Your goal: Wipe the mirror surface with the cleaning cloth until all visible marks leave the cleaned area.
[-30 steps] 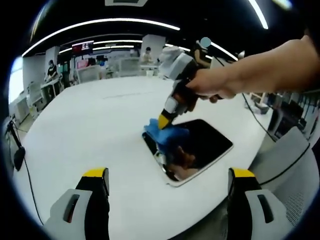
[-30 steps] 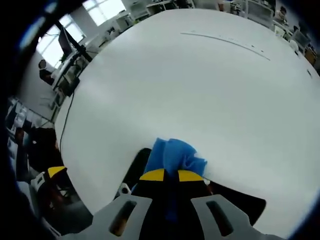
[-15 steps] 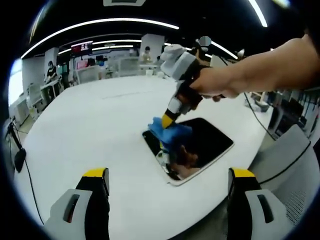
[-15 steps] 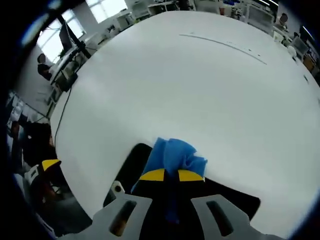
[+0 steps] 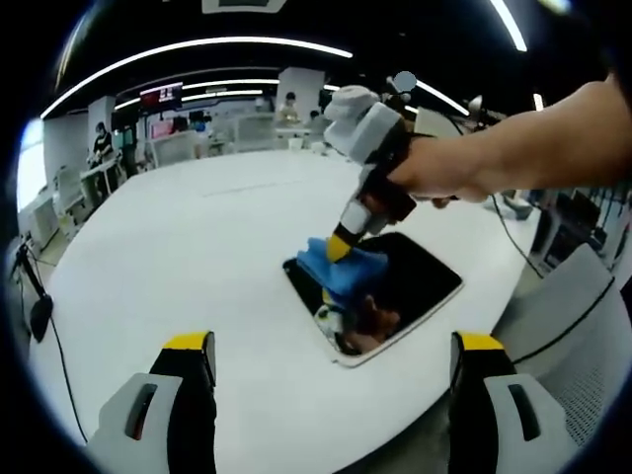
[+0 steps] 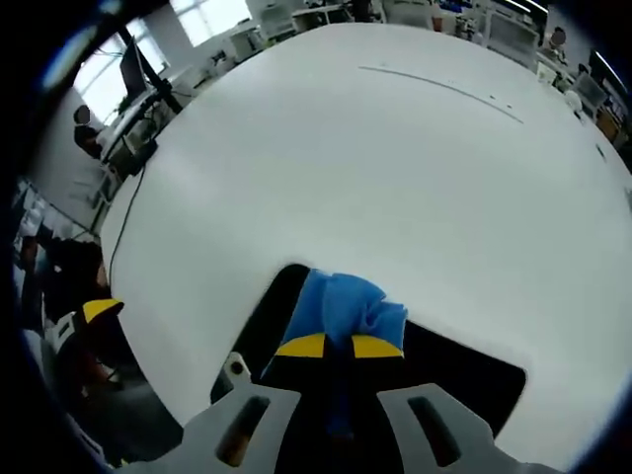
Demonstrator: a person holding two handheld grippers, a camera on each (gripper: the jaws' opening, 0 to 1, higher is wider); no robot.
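In the right gripper view we see the mirror point(image 6: 464, 370) partly hidden behind the right gripper point(image 6: 329, 347) and the cleaning cloth point(image 6: 341, 306), so its near part is cut off; any marks on its dark surface are too faint for us to make out. In the left gripper view the mirror point(image 5: 410, 286) appears as a dark, rounded rectangle with a pale rim, lying flat near the edge of the round white worktop point(image 5: 188, 267) and reflecting the cloth. The cleaning cloth point(image 5: 341, 265) is blue and bunched, resting on the mirror's far-left part. The right gripper point(image 5: 341, 245), held by a hand point(image 5: 434, 178), has its yellow-tipped fingers point(image 6: 306, 346) clamped together on the cloth. The left gripper point(image 5: 331, 351) hovers well apart from the mirror, its fingers point(image 5: 188, 346) wide apart and holding nothing.
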